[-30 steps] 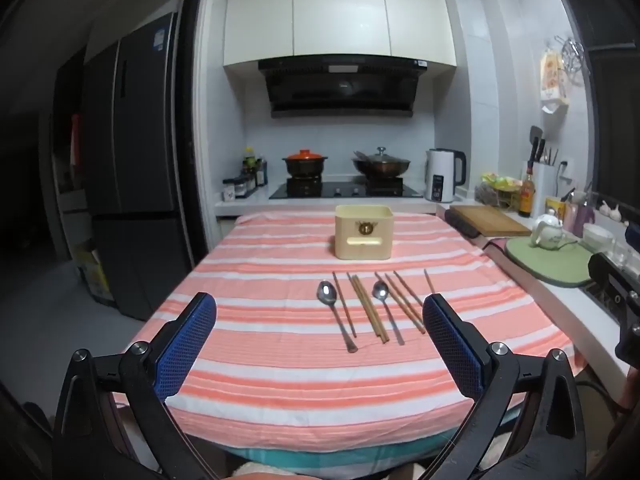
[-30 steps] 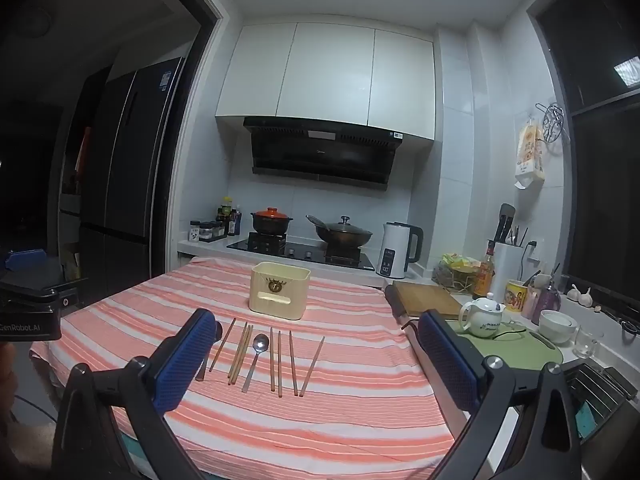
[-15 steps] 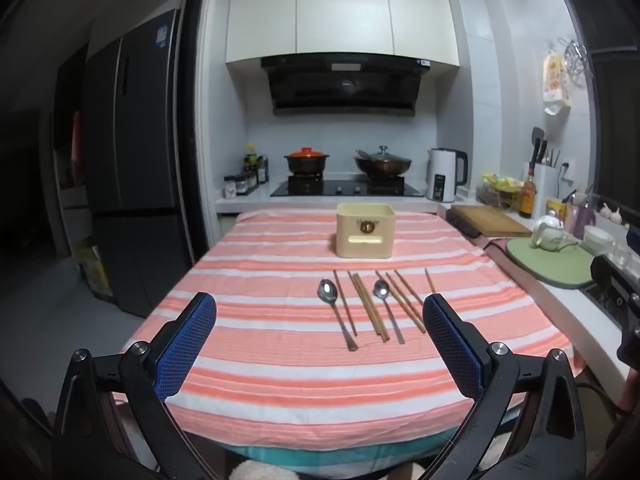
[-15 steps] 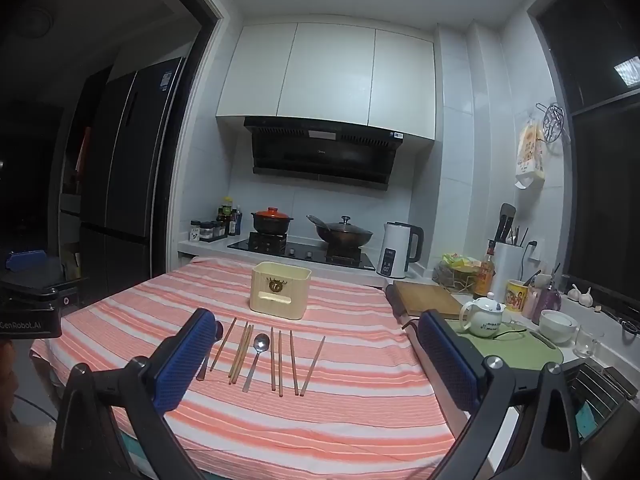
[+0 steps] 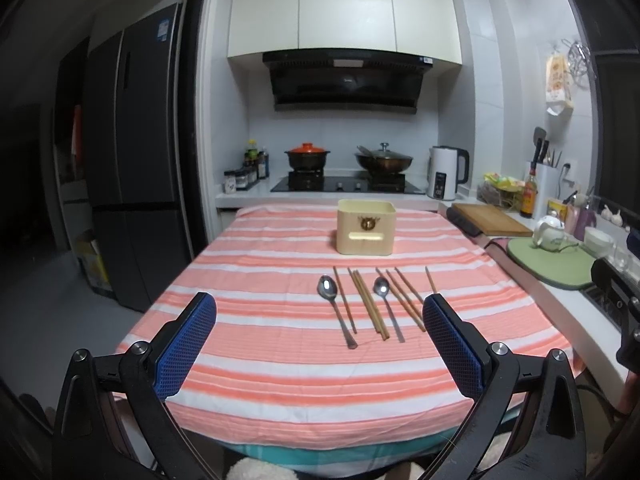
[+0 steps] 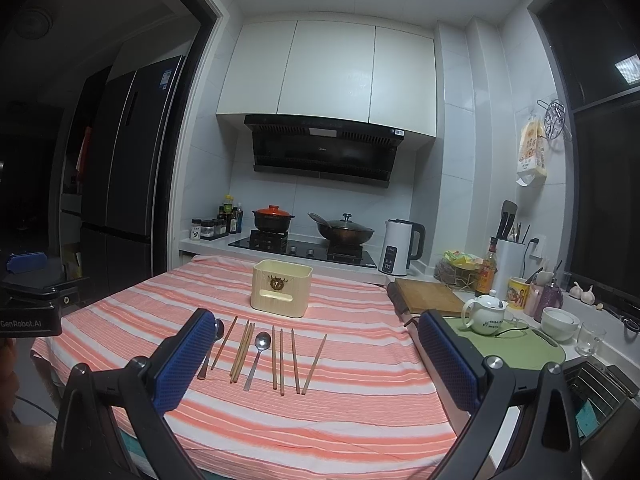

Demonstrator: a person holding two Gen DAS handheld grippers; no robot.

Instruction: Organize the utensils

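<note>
Claws poised, nothing picked up yet

Blue pads frame each view: the left gripper (image 5: pixel 319 344) and the right gripper (image 6: pixel 312 360) both hang with jaws spread wide and nothing between them, short of the near edge of the striped tablecloth (image 5: pixel 280 368).

Just ahead of both claws, between the fingers in either view, the utensils lie in a loose row on the cloth. From the left claw's camera, the large spoon (image 5: pixel 335 308) is a little left of centre, the small spoon (image 5: pixel 387 307) a little right, and the chopsticks (image 5: pixel 370 306) are scattered among and to the right of them, all roughly pointing away from the claw. From the right claw's camera the large spoon (image 6: pixel 211 348) is partly hidden behind the left finger (image 6: pixel 182 364), and the small spoon (image 6: pixel 258 354) sits nearly dead ahead.

Farther ahead, beyond the row and well apart from either claw, stands the cream holder box (image 5: pixel 366 227), open at the top.

The step in hand looks like the first reach. Thin, flat-lying pieces are hard to pinch, so it would pay to come down steeply with the fingers straddling one handle across its width, close near mid-length, and take a single piece rather than a bundle. The two chopsticks lying tight together may come up as a pair. Stand each piece upright before lowering it into the box.
</note>
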